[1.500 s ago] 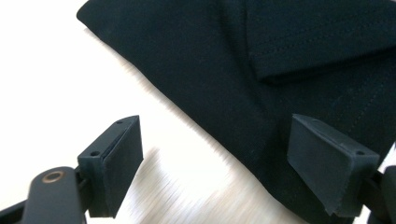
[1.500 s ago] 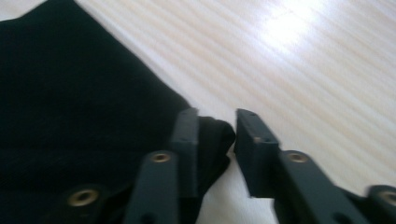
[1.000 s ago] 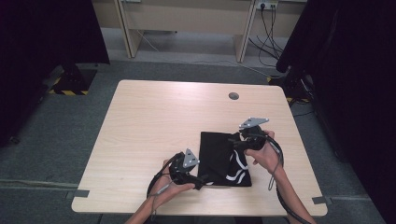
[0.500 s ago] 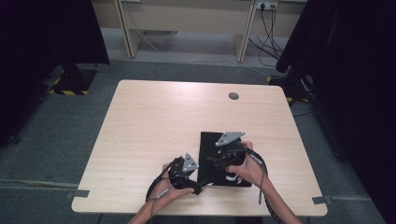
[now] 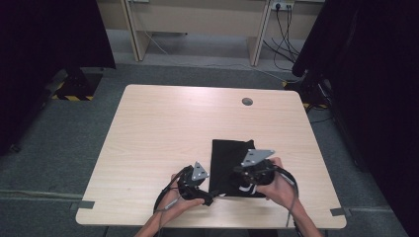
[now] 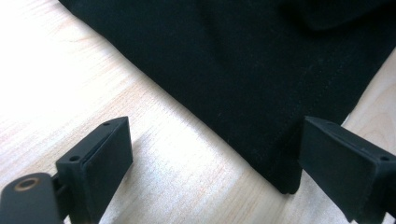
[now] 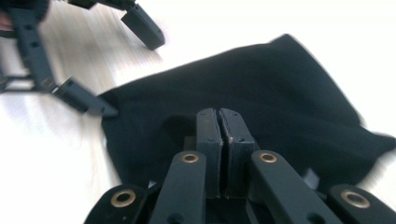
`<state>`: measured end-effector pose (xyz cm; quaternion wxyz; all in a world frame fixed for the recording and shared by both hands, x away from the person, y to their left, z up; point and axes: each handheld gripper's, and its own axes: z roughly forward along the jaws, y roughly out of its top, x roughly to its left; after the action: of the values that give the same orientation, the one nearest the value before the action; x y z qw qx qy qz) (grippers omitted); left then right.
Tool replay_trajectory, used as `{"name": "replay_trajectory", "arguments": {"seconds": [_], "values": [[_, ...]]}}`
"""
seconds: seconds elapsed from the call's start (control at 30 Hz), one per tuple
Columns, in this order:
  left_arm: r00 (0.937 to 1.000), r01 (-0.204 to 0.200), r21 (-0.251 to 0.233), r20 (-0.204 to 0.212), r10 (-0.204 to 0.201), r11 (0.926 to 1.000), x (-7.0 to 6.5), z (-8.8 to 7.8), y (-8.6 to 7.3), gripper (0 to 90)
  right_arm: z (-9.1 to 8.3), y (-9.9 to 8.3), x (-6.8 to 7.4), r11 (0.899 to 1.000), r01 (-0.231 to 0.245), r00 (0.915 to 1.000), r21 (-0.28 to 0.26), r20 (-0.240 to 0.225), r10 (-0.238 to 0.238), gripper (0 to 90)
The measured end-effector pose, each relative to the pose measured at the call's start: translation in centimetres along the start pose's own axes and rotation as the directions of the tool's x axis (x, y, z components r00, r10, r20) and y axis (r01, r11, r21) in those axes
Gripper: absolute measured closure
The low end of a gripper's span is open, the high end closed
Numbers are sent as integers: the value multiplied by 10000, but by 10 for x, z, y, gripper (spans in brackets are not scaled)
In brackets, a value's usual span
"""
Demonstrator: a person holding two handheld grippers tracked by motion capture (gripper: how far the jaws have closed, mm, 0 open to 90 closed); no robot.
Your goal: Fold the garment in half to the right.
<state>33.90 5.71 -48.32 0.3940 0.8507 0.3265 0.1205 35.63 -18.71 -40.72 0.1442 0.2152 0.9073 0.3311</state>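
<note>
The left gripper point(image 5: 210, 197) sits at the near edge of the table point(image 5: 163, 128), its jaws spread wide and holding nothing. In the left gripper view point(image 6: 212, 163) the two jaws straddle the near corner of a black cloth point(image 6: 261, 70) — one jaw over bare wood, the other just beside the cloth's stitched hem.

The right gripper point(image 5: 245, 183) rests over the near part of the same cloth point(image 5: 230, 155). In the right gripper view its jaws point(image 7: 219, 140) are pressed together, pad against pad, low over the dark fabric point(image 7: 261, 88); whether any fold is pinched between them cannot be told from these pictures. The left gripper also shows in that view, at the top left, one of its jaws touching or nearly touching the cloth's corner.

The cloth lies flat on the right half of the table, toward the person's side, with its near edge under the two hands. A small round hole point(image 5: 247, 101) marks the far side of the tabletop — well apart from the cloth.
</note>
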Motion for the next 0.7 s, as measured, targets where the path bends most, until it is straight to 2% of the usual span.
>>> {"name": "replay_trajectory", "arguments": {"seconds": [0.13,0.23,0.3,0.33,0.37,0.47,0.53,0.6,0.7], "values": [[10000,-8,6,1,8,10000,0,0,0,90,-33,-30,-3,9971,-561,9981,-518,238,573,867],[10000,-3,18,-38,3,10000,-1,1,1,89,-40,-57,1,9937,-1064,9941,-362,189,1071,820],[10000,-37,37,-23,37,10000,0,1,1,90,-41,-73,1,9904,-1372,9894,-144,467,1377,734],[10000,-35,37,-16,35,10000,0,1,1,89,-42,-80,0,9866,-1625,9851,-158,542,1631,672],[10000,-25,33,-19,25,10000,0,1,1,90,-45,-84,-2,9816,-1886,9798,-303,614,1901,650],[10000,-43,0,36,43,10000,0,-1,3,109,-54,-82,-6,9740,-2098,9735,-849,742,2162,581],[10000,32,-249,-35,-32,9997,0,-3,6,111,-55,-73,-8,9741,-2022,9744,-1012,793,2105,560],[10000,60,-503,-42,-63,9987,0,-6,9,113,-48,-63,-10,9771,-1913,9764,-935,839,1992,540],[10000,86,-633,-36,-88,9980,1,-7,14,111,-32,-49,-16,9789,-1834,9769,-905,947,1917,528]]}}
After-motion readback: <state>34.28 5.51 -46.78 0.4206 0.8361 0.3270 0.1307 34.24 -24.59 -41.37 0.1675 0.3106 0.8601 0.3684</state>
